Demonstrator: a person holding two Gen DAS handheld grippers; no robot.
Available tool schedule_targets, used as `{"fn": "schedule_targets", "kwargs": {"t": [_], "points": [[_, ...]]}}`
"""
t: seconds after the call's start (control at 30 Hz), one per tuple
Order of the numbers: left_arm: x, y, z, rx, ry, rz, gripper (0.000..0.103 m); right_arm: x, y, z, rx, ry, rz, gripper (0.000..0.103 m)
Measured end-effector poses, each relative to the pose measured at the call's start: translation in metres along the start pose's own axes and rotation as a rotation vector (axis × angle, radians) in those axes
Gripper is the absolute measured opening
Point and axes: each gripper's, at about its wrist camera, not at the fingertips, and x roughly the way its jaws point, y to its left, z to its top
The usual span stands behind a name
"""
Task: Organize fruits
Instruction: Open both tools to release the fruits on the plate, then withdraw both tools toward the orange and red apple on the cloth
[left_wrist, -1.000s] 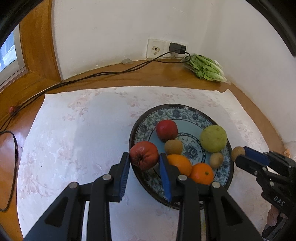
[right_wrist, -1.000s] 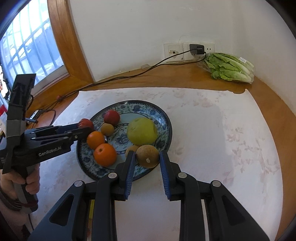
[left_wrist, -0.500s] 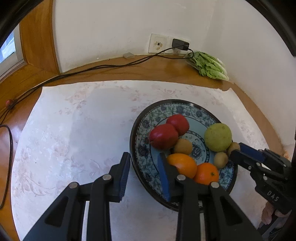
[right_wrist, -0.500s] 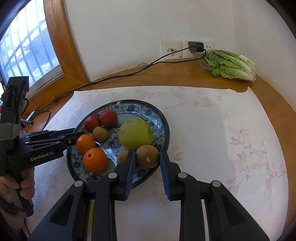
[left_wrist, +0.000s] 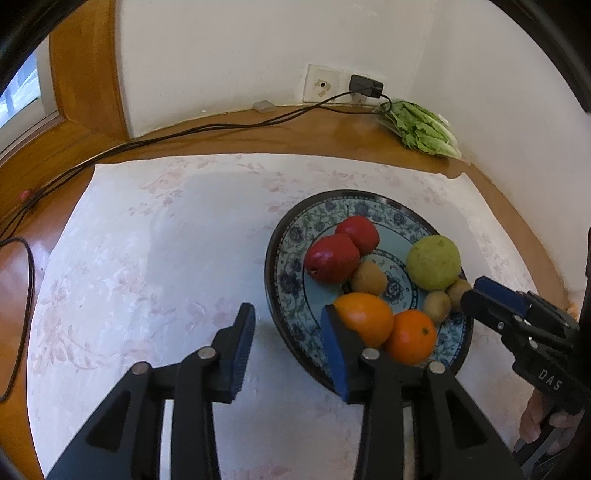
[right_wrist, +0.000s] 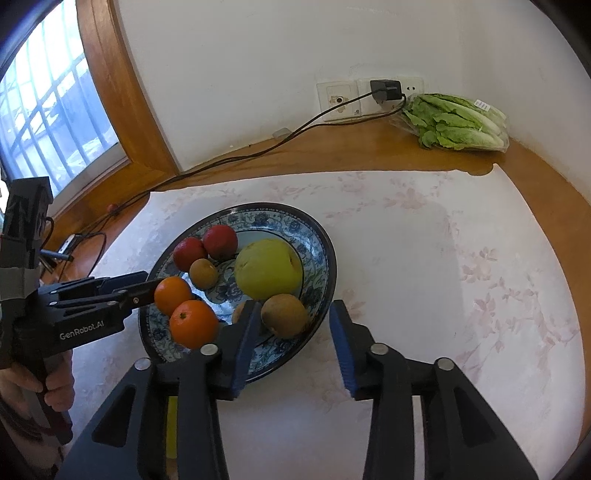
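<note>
Left tongs (left_wrist: 286, 334): jaws have just been opening and now stand apart, gripping nothing. They straddle the near rim of the plate (left_wrist: 275, 291); the outer finger hangs over the tablecloth (left_wrist: 147, 240), the inner finger sits just beside one orange (left_wrist: 364, 317).

Right tongs (right_wrist: 291, 332): jaws have just been opening and now stand apart, with nothing pressed between the pads. A brown kiwi (right_wrist: 284, 314) lies on the plate rim between them, close to the left pad and clear of the right pad.

Just beyond the left tongs, a second orange (left_wrist: 410, 336) touches the first. Past these lie two more kiwis (left_wrist: 369, 277) (left_wrist: 437, 306), then two red apples (left_wrist: 331, 257) (left_wrist: 359, 229) touching each other, and a large yellow-green pear (left_wrist: 433, 261) toward the right tongs. All fruit rests in the blue-patterned plate.

Farther out, the tablecloth ends at the bare wooden desk (left_wrist: 258, 133). A black cable (left_wrist: 221, 127) runs along it to a wall socket (left_wrist: 323, 86). A bagged lettuce (right_wrist: 456, 123) lies at the far corner.
</note>
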Motion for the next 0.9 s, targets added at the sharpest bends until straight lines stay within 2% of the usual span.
{"fn": "schedule_targets", "kwargs": {"t": [0.2,0.37,0.47,0.63,0.9], "points": [[-0.017,0.0,-0.006,-0.014,-0.006,-0.023,0.056,-0.014,-0.001,-0.003,0.012,-0.013,0.002,0.044],[-0.038,-0.006,-0.016,0.004,-0.017,-0.028,0.062,-0.033,0.001,-0.008,0.031,-0.034,0.023,0.047],[-0.047,-0.009,-0.023,0.001,-0.014,-0.043,0.062,-0.049,0.001,-0.014,0.068,-0.051,0.061,0.05],[-0.059,-0.011,-0.035,-0.032,-0.008,-0.069,0.063,-0.065,0.004,-0.025,0.085,-0.036,0.049,0.05],[-0.074,-0.014,-0.057,-0.059,0.006,-0.077,0.063,-0.074,0.008,-0.049,0.094,-0.002,0.088,0.05]]}}
